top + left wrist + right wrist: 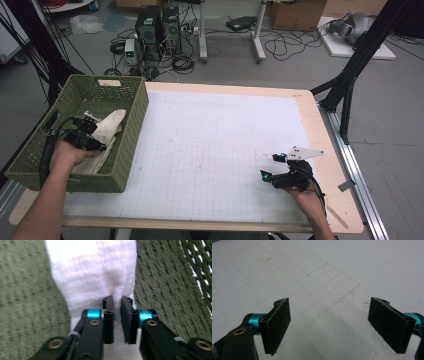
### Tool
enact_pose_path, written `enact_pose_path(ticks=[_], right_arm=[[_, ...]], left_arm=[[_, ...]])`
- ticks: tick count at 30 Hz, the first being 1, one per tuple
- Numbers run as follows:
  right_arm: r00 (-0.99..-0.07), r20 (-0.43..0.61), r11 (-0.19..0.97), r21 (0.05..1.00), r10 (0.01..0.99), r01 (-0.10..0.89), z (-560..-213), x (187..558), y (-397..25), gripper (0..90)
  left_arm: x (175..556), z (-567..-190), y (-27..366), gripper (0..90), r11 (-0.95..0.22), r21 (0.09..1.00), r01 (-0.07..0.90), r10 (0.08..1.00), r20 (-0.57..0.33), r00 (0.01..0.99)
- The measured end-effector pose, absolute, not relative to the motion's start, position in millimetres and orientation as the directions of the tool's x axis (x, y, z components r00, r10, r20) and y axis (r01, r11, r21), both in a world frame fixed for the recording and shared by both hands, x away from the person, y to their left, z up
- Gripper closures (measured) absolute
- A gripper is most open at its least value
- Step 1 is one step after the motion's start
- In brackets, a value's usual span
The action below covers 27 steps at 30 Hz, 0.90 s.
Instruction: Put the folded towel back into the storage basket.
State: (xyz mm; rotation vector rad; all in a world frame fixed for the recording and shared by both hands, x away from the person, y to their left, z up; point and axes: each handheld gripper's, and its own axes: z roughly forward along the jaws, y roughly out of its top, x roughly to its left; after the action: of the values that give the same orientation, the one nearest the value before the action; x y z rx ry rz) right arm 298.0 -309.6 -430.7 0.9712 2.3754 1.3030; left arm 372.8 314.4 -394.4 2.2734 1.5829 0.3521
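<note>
The left gripper point(117, 305), jaws nearly closed, seemingly pinching a white cloth point(92, 275) inside the green woven basket point(127, 125) at the table's nine o'clock; the right gripper point(329, 325) hangs wide open, empty, over the gridded mat point(210, 165). No legible writing.

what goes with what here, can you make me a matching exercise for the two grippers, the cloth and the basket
Things:
1. left gripper
2. right gripper
3. white cloth
4. green woven basket

States or places:
A. stands on the table's left edge
B. jaws wide apart above the gridded mat
C. lies inside the basket
D. jaws nearly closed, pinching a fold of cloth

Pairs: 1-D, 2-B, 3-C, 4-A
</note>
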Motion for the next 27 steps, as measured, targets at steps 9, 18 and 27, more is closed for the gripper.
enact_pose_path(ticks=[9,18,27], right_arm=[[-0.74,0.081,0.367,0.829,0.668,0.422,-430,298,-311,17.7],[-0.738,0.088,0.362,0.829,0.669,0.427,-429,298,-311,17.6],[-0.743,0.084,0.361,0.834,0.664,0.416,-429,297,-311,17.6]], left_arm=[[370,-379,321,74.9,-0.243,0.587,0.772,0.949,-0.02,0.314],[377,-376,322,84.3,-0.15,0.752,0.642,0.968,-0.021,0.251],[386,-399,318,75.1,-0.204,0.612,0.764,0.971,0.024,0.239]])
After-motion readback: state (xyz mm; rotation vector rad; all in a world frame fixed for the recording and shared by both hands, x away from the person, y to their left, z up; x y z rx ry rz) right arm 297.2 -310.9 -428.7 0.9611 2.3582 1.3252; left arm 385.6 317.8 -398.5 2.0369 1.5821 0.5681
